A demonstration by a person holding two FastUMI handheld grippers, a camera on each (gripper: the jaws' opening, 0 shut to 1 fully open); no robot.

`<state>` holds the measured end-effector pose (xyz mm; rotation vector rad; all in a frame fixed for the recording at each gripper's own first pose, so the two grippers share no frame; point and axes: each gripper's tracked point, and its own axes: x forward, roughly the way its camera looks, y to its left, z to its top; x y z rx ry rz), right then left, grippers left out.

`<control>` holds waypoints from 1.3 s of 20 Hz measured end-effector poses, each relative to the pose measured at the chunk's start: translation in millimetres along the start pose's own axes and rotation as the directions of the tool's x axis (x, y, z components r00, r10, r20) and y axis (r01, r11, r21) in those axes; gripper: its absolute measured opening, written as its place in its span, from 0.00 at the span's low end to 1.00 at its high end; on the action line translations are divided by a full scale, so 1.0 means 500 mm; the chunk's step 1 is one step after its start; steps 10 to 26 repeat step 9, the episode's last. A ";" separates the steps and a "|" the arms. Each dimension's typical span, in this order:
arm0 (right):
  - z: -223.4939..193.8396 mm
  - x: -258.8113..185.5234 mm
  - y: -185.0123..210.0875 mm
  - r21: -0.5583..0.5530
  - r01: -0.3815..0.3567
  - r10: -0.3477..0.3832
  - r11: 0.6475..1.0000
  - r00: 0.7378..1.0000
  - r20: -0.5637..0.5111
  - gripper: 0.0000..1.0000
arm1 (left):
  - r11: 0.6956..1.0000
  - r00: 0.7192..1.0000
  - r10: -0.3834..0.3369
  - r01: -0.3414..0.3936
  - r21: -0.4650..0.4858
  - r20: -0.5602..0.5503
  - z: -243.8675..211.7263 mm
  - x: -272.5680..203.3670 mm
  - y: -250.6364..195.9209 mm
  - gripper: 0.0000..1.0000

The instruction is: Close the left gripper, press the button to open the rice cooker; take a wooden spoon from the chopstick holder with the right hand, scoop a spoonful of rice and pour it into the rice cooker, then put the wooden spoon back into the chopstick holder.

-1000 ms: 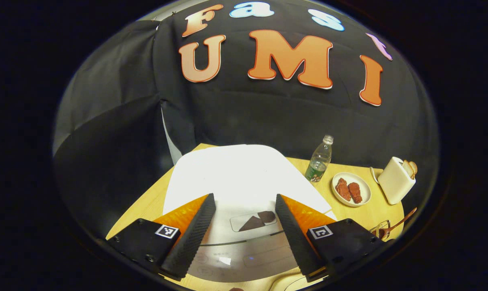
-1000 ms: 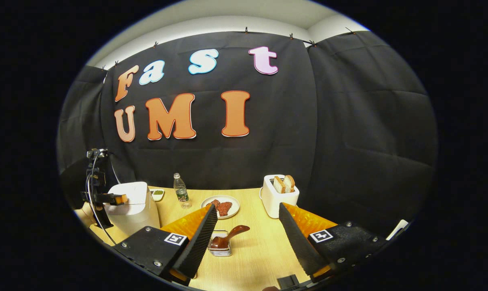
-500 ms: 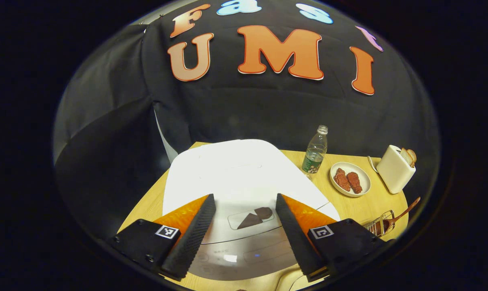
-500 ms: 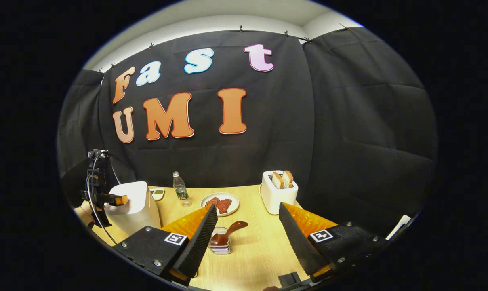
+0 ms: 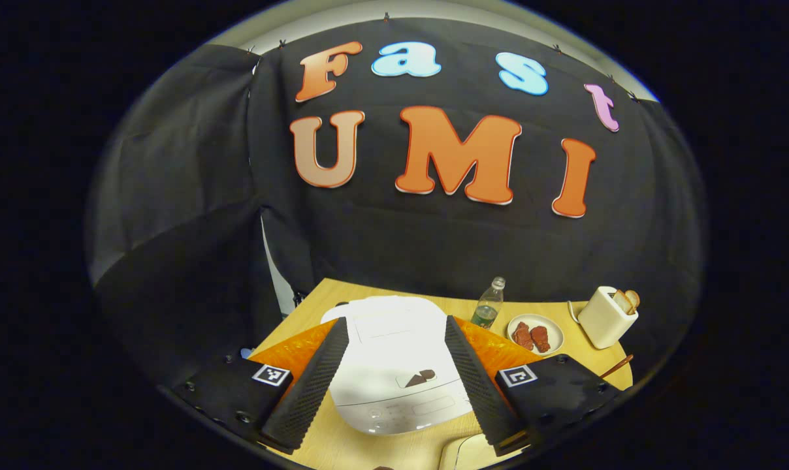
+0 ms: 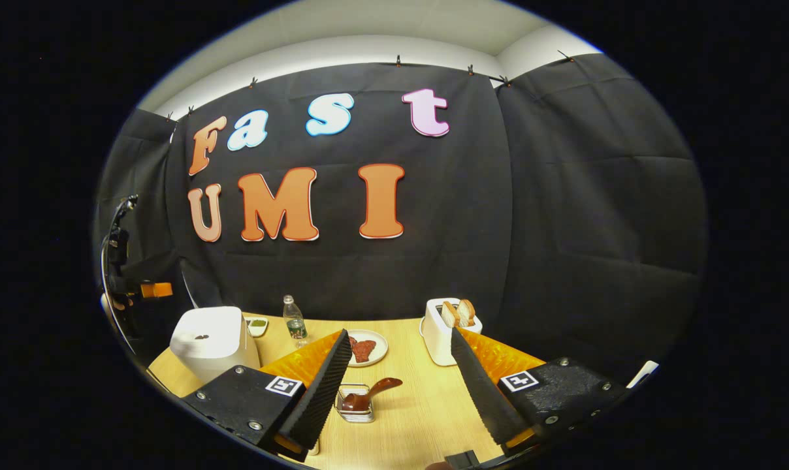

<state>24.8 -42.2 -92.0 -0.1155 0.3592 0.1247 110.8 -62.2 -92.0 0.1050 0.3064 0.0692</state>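
Note:
The white rice cooker (image 5: pixel 394 365) stands on the wooden table with its lid down and a dark button (image 5: pixel 419 378) on its front. My left gripper (image 5: pixel 395 320) hangs open well above it, the cooker showing between the fingers. In the right gripper view the cooker (image 6: pixel 211 339) is at the left, and the left gripper (image 6: pixel 153 289) floats high above it in a hand. The wooden spoon (image 6: pixel 368 395) leans in the small chopstick holder (image 6: pixel 354 411), just ahead of my open right gripper (image 6: pixel 400 331), which holds nothing.
On the table (image 6: pixel 420 405) stand a water bottle (image 6: pixel 294 318), a plate of red meat pieces (image 6: pixel 367 348), a white toaster with bread (image 6: pixel 448 323) and a small dish of greens (image 6: pixel 257 324) behind the cooker. A pale rounded rim (image 5: pixel 469 452) shows near the front edge.
My left gripper has risen and drawn back from the cooker, which now looks much smaller; its lid is still down. The right gripper has barely shifted.

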 end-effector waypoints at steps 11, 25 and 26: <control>0.110 -0.015 0.002 -0.034 -0.009 0.012 0.999 0.995 0.097 0.95 | 0.999 0.963 0.039 -0.041 0.000 0.268 0.220 -0.231 0.079 1.00; 0.110 -0.015 0.002 -0.034 -0.009 0.012 0.999 0.995 0.097 0.95 | 0.999 0.963 0.039 -0.041 0.000 0.268 0.220 -0.231 0.079 1.00; 0.110 -0.015 0.002 -0.034 -0.009 0.012 0.999 0.995 0.097 0.95 | 0.999 0.963 0.039 -0.041 0.000 0.268 0.220 -0.231 0.079 1.00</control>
